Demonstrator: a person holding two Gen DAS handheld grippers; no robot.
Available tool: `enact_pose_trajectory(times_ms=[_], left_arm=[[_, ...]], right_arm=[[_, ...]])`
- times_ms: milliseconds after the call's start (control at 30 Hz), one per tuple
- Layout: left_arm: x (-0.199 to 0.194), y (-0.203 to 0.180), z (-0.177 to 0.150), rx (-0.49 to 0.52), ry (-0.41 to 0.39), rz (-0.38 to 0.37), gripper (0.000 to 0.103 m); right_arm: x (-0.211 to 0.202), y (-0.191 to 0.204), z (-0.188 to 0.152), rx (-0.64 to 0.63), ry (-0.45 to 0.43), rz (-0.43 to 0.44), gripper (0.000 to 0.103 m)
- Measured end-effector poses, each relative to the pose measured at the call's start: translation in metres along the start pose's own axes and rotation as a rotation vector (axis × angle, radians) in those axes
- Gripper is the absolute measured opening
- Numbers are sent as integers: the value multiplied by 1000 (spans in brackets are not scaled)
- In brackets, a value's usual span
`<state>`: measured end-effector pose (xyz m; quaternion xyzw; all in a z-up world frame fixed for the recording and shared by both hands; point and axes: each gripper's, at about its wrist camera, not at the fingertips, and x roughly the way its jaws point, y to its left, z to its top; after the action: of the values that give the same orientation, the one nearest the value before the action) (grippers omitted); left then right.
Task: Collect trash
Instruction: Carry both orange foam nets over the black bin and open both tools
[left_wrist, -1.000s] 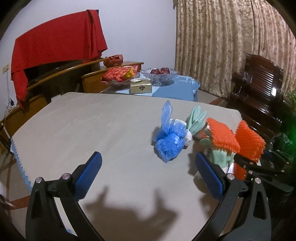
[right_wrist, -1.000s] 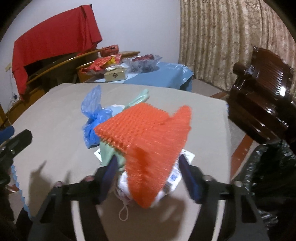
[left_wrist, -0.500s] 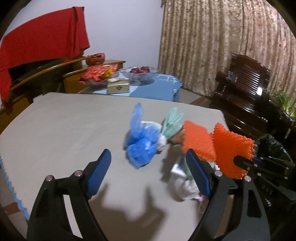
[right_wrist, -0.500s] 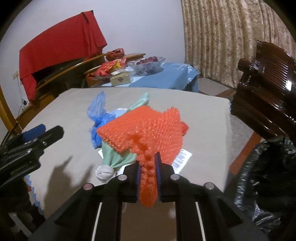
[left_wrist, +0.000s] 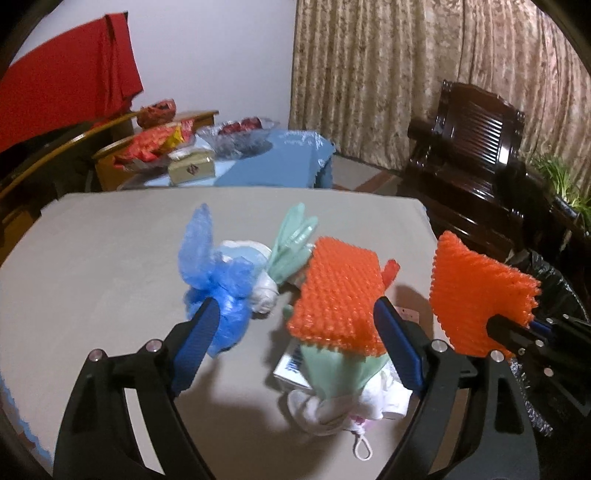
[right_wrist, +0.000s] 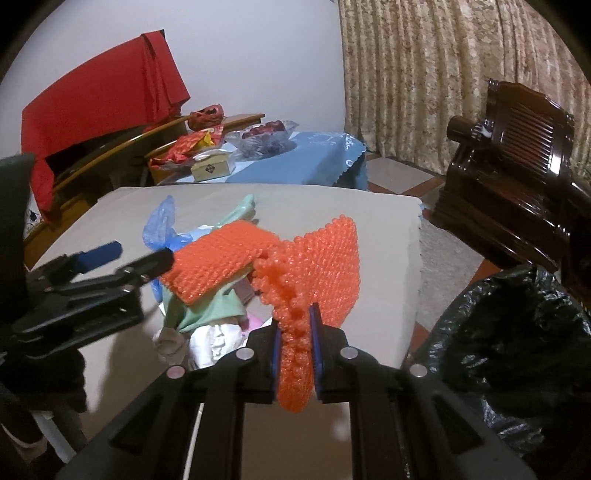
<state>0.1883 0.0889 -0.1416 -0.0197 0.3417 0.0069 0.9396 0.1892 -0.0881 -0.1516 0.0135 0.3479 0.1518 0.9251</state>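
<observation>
Since a moment ago, the right claw (right_wrist: 295, 332) has pinched one orange foam net (right_wrist: 314, 266) and lifted it off the pile near the tabletop's (left_wrist: 110, 236) right edge. The left claw (left_wrist: 295, 328), spread wide, now frames the other orange net (left_wrist: 336, 295). I think the floppy net could slip out before reaching the black trash bag (right_wrist: 517, 339), or the left claw could knock the blue bag (left_wrist: 218, 273).

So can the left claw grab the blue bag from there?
Probably yes. The left claw is open, and the blue bag lies on the table just ahead of its left finger, with nothing covering it.
</observation>
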Motion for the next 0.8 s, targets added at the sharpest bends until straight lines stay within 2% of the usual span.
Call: enact_pose_trajectory(times_ms=[33, 67, 100, 167, 300, 367, 667, 800], left_arm=[[5, -1, 0, -5, 15, -9, 79], [8, -2, 0, -6, 26, -17, 68], [13, -3, -1, -8, 45, -34, 63], [18, -3, -1, -11, 66, -67, 40], [20, -7, -2, -6, 57, -93, 25], [16, -6, -1, -9, 43, -101, 10], [-26, -4, 12, -17, -65, -102, 9], [-51, -17, 18, 6, -111, -134, 9]], right_arm=[[0, -1, 0, 2, 1, 0, 13], [0, -2, -1, 2, 1, 0, 13], [0, -3, -1, 4, 1, -1, 13], [0, -3, -2, 8, 0, -1, 14], [-4, -5, -2, 7, -7, -3, 14], [-6, -6, -1, 9, -14, -3, 14], [-34, -14, 6, 14, -72, -1, 14], [-54, -21, 9, 23, -103, -11, 14]])
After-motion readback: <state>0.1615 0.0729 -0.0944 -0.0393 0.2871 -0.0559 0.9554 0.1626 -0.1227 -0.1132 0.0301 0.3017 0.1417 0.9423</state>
